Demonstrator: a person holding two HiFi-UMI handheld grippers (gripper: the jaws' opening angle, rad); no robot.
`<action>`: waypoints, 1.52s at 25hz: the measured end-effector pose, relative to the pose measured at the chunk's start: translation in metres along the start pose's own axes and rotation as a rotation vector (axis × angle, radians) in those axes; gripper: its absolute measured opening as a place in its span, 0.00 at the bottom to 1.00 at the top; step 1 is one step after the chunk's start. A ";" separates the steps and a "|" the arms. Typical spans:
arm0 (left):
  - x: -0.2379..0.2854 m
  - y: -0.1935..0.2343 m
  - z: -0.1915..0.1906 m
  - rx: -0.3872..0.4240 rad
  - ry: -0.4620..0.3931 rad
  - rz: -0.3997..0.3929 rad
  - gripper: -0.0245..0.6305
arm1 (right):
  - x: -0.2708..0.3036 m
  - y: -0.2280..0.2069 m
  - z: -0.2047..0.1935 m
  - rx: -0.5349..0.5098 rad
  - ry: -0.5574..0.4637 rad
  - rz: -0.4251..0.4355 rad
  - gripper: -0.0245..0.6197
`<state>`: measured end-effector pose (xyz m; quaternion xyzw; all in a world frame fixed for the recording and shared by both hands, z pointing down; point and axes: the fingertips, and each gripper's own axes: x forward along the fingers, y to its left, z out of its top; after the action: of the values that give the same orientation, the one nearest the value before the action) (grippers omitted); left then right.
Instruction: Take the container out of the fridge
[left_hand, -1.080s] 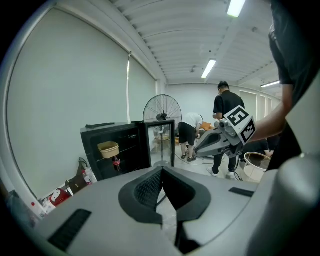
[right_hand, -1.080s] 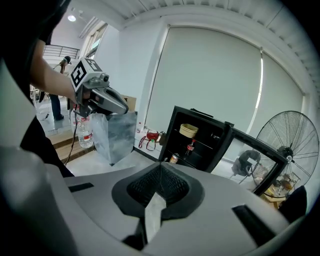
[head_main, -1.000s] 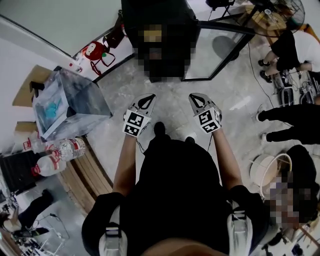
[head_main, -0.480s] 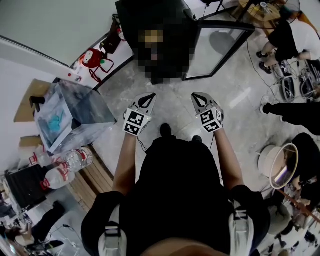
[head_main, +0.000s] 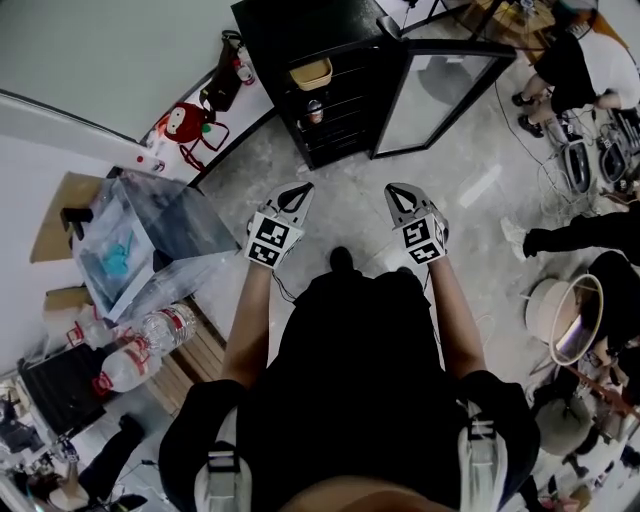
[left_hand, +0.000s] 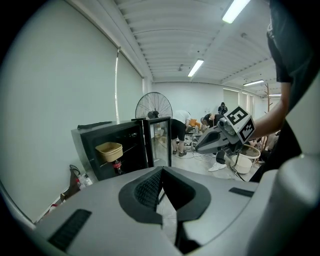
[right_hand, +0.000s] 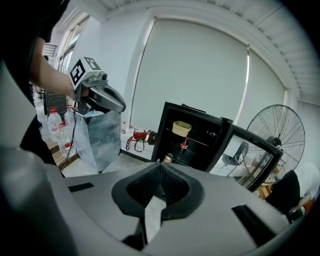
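Well beyond left tongs (head_main: 299, 189), right tongs (head_main: 392, 189): shelved container (head_main: 311, 73).

Container (head_main: 311, 73) in fridge (head_main: 296, 22), above bottle (head_main: 315, 109)

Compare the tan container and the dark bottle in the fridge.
The container is pale tan, wide and open-topped; the bottle is dark and slim, with a red label. The container sits on the upper shelf; the bottle stands upright on the shelf below it. Both are inside the fridge, whose door stands open.
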<state>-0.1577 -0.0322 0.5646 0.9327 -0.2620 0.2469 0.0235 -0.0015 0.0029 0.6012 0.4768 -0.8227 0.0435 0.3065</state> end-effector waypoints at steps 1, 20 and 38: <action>-0.002 0.004 -0.001 -0.001 0.002 -0.004 0.07 | 0.003 0.002 0.003 0.003 0.003 0.000 0.04; 0.009 0.032 -0.005 -0.029 0.022 0.025 0.07 | 0.033 -0.015 0.011 0.013 0.004 0.013 0.04; 0.076 0.082 0.025 -0.085 0.046 0.101 0.07 | 0.098 -0.099 0.034 -0.001 -0.034 0.109 0.04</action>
<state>-0.1314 -0.1431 0.5714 0.9104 -0.3184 0.2580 0.0565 0.0281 -0.1374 0.6049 0.4315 -0.8526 0.0515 0.2901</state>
